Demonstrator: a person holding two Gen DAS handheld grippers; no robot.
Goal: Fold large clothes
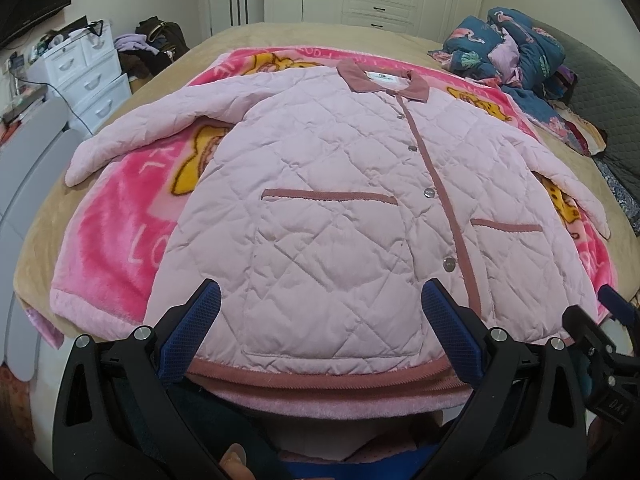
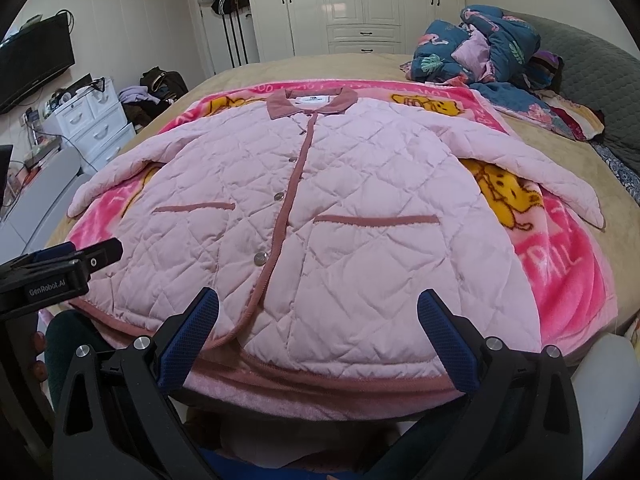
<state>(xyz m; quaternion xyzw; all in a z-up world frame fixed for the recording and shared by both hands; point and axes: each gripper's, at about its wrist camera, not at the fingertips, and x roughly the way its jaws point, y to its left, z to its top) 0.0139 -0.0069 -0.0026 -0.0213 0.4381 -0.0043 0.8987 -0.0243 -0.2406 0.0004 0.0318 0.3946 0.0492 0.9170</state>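
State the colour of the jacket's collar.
Dusty rose, darker than the pale pink quilted jacket; the collar shows best in the right wrist view.

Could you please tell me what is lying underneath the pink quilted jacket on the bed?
The pink quilted jacket lies on a bright pink cartoon blanket, spread over the tan bedcover. The blanket's middle is hidden by the jacket.

free: beige bedspread (image 1: 248,34) beyond collar | blocked: bedding heap (image 1: 516,52) far right

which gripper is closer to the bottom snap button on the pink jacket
Left. The left gripper hovers at the hem just left of the bottom snap button; the right gripper sits farther off, toward the other pocket.
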